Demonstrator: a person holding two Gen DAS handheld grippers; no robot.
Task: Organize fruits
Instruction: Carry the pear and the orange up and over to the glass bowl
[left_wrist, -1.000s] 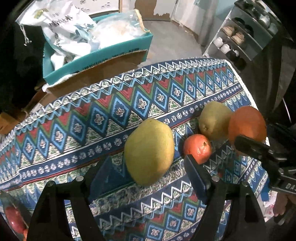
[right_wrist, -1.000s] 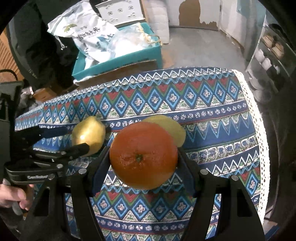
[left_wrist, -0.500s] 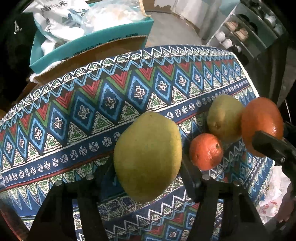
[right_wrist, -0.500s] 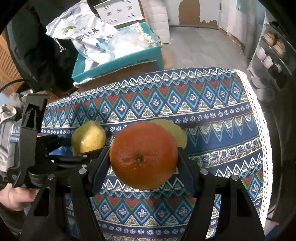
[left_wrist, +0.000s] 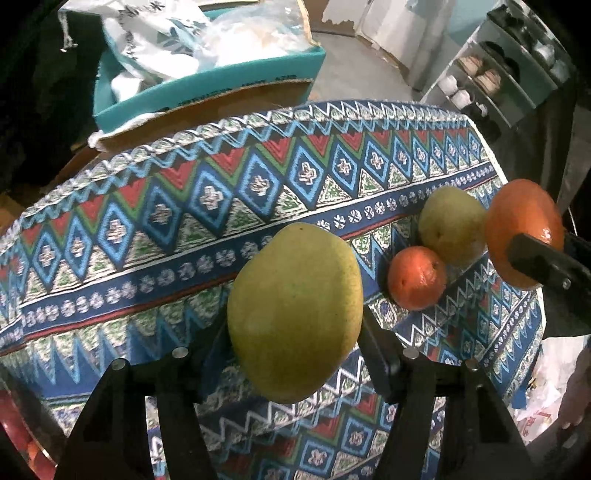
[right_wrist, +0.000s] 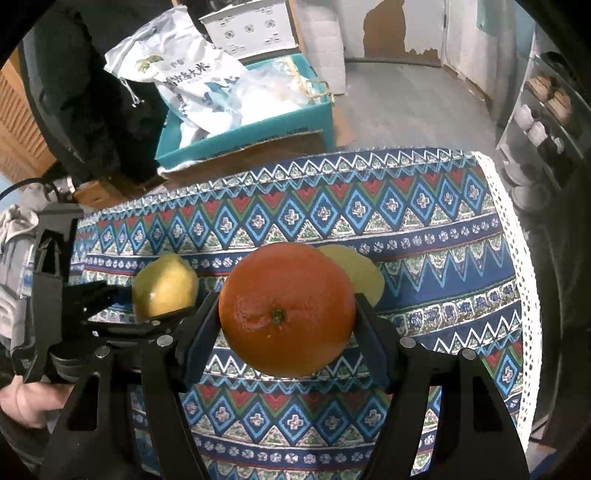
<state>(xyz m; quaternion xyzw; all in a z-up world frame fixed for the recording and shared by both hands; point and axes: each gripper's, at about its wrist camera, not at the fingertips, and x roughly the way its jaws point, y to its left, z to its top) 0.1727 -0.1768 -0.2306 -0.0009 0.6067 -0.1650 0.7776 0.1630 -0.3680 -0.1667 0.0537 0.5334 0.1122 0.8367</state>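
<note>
My left gripper (left_wrist: 295, 332) is shut on a large yellow-green pear (left_wrist: 295, 314) and holds it above the patterned tablecloth (left_wrist: 221, 192). My right gripper (right_wrist: 286, 325) is shut on a big orange (right_wrist: 286, 310), also held above the cloth. On the cloth lie a small orange (left_wrist: 416, 277) and a second yellow-green pear (left_wrist: 451, 224), touching each other. In the left wrist view the held orange (left_wrist: 524, 232) hangs right of them. In the right wrist view the left gripper's pear (right_wrist: 165, 288) is at left, and the resting pear (right_wrist: 364, 273) peeks out behind the orange.
A teal cardboard box (left_wrist: 207, 92) with plastic bags stands on the floor beyond the table's far edge. A shelf with shoes (left_wrist: 491, 81) is at the far right. The cloth's lace edge (right_wrist: 517, 236) marks the table's right side. A white plastic bag (left_wrist: 546, 387) lies low right.
My left gripper closed on the big pear and lifted it off the cloth. The right gripper keeps holding the orange almost still.
</note>
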